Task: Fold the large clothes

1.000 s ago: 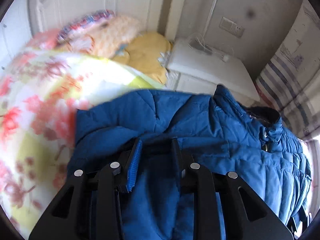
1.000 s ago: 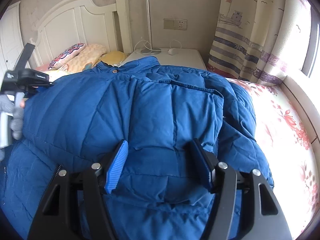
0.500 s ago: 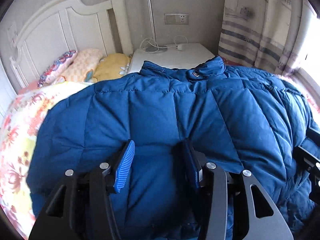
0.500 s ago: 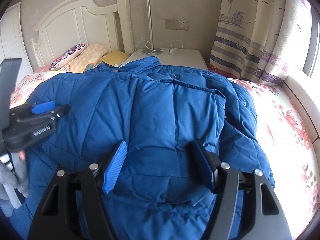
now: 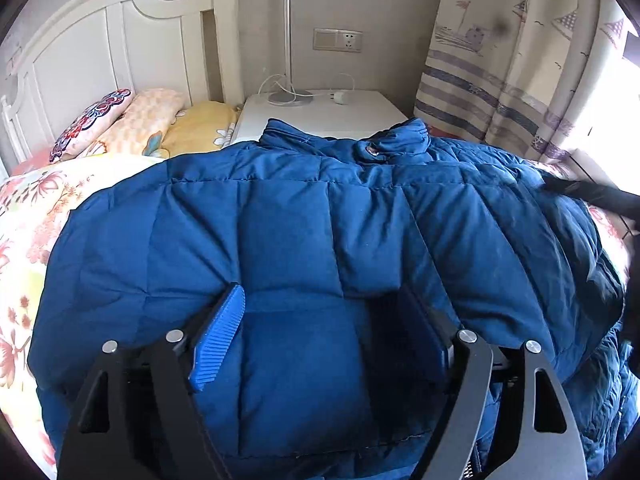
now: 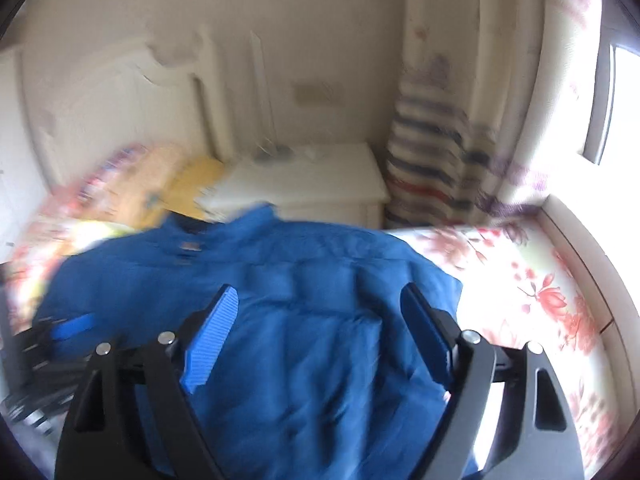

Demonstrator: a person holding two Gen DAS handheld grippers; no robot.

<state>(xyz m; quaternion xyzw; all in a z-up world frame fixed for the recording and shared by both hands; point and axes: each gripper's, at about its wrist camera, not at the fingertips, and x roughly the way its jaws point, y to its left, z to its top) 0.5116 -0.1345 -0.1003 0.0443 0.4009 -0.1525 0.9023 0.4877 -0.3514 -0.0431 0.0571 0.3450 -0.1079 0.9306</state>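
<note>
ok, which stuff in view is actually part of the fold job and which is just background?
Job:
- blue puffer jacket
- left hand-held gripper, jaws opening, pressing on nothing
- right hand-held gripper, jaws opening, pressing on nothing

Background:
- floral bedspread
- pillows
- white nightstand
- lamp pole
- wall socket
- striped curtain

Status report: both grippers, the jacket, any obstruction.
Left gripper and right gripper both opening, nothing pinched. Jacket lying on the bed, collar toward the nightstand. Nothing in the way.
</note>
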